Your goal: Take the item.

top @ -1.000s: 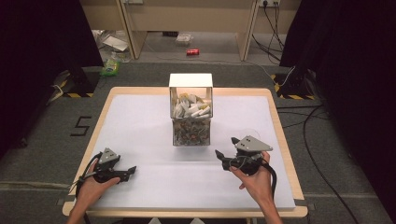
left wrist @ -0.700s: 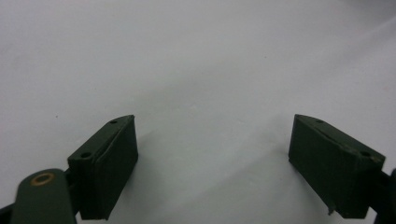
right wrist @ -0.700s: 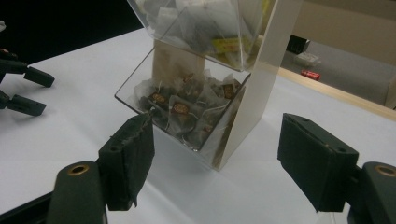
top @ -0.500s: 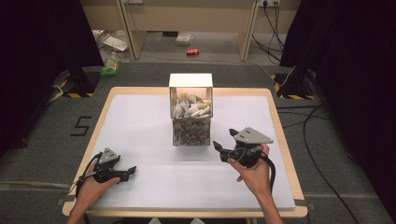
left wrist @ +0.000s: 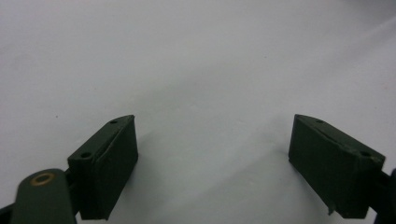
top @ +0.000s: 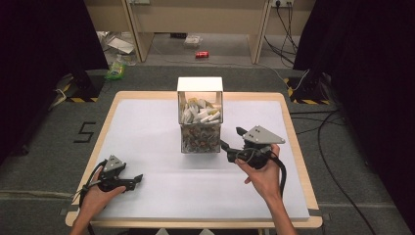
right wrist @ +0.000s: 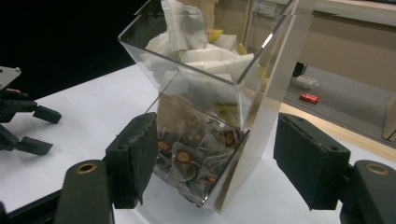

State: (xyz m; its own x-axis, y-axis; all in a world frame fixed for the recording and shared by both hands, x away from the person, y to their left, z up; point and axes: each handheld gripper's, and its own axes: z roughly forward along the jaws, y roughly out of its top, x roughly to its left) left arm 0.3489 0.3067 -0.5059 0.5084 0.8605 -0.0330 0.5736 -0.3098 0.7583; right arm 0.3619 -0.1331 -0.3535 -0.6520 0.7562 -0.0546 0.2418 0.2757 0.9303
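A "5" [top: 84, 132] is marked on the floor at left; tea-bag labels stay unreadable. The clear box [top: 199, 115] stands at centre. The right gripper [top: 231, 139], wide open and empty, has been moved closer to it since earlier; the left gripper [top: 137, 179], lower left, is open, empty.

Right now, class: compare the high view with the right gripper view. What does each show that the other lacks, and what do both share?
High view alone: the person's hands, the table edge, a green packet on the floor.
Right gripper view alone: printed tags on the lower tea bags.
Both: the clear box, red can, and both open tongs, left and right.
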